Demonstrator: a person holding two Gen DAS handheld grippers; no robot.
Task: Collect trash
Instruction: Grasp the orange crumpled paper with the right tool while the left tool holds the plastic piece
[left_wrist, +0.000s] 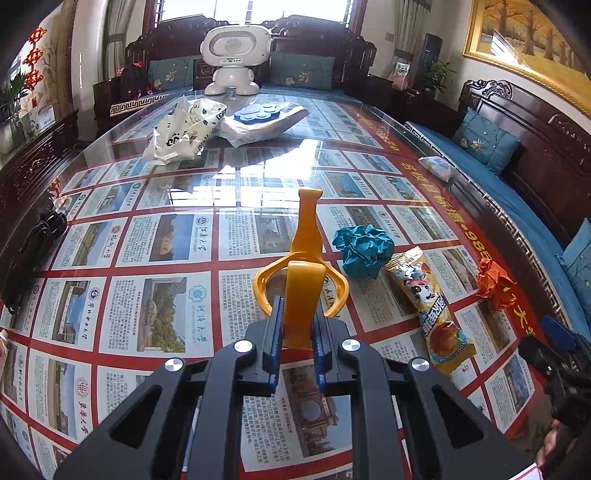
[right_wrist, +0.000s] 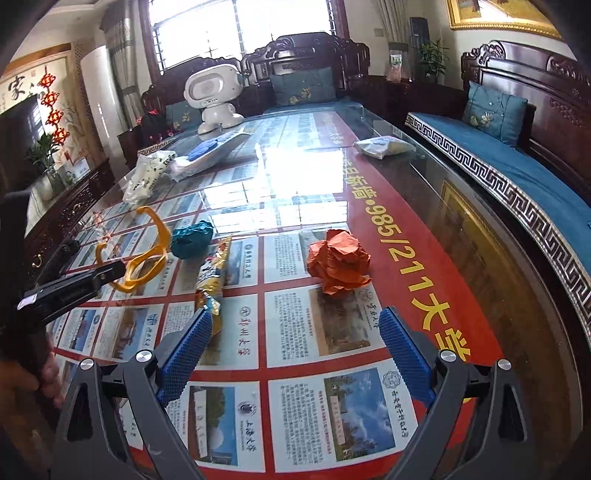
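Gripping the orange plastic glasses frame, your left gripper has its blue pads clamped on one temple arm; the frame hangs just above the glass-topped table, other arm sticking up. Your right gripper has fingers wide apart, nothing between them, hovering low over the table near its right edge, with the crumpled orange paper ball just ahead of the tips. The left pad sits right beside the end of the snack wrapper; touching or not, cannot tell. The teal paper ball lies just beyond the wrapper, toward the table middle. At the far end: a white plastic bag, a white packet with a blue foam piece on it, and a white robot toy. A small white packet sits by the right edge, further up.
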